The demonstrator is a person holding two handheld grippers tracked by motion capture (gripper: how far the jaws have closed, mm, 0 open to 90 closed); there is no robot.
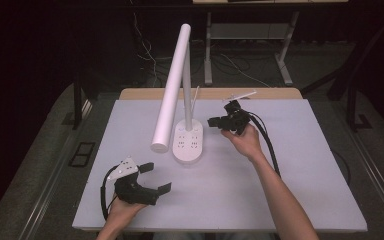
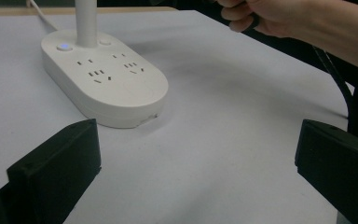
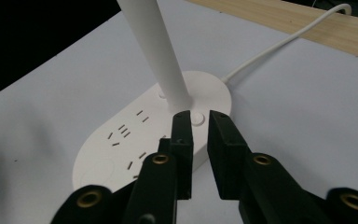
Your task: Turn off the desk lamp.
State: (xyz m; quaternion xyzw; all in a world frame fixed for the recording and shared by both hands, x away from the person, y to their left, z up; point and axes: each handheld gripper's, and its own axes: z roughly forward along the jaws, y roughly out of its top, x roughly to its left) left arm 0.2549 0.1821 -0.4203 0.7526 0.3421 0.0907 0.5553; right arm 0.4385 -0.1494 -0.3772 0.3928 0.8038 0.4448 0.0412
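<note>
Pointing toward person: lamp (image 1: 172,85) head; base (image 1: 188,141) long axis likewise.

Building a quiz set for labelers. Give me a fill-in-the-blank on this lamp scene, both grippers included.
1. The left gripper hovers near the table's front edge with its jaws wide ____.
2. The right gripper has its jaws nearly closed, aimed at a round button on the lamp base beside the ____.
3. A small ____ light glows on the lamp base's other button.
4. The lamp's white cable runs off the base toward the ____ strip at the table's far edge.

Missing words: open; pole; blue; wooden
</note>
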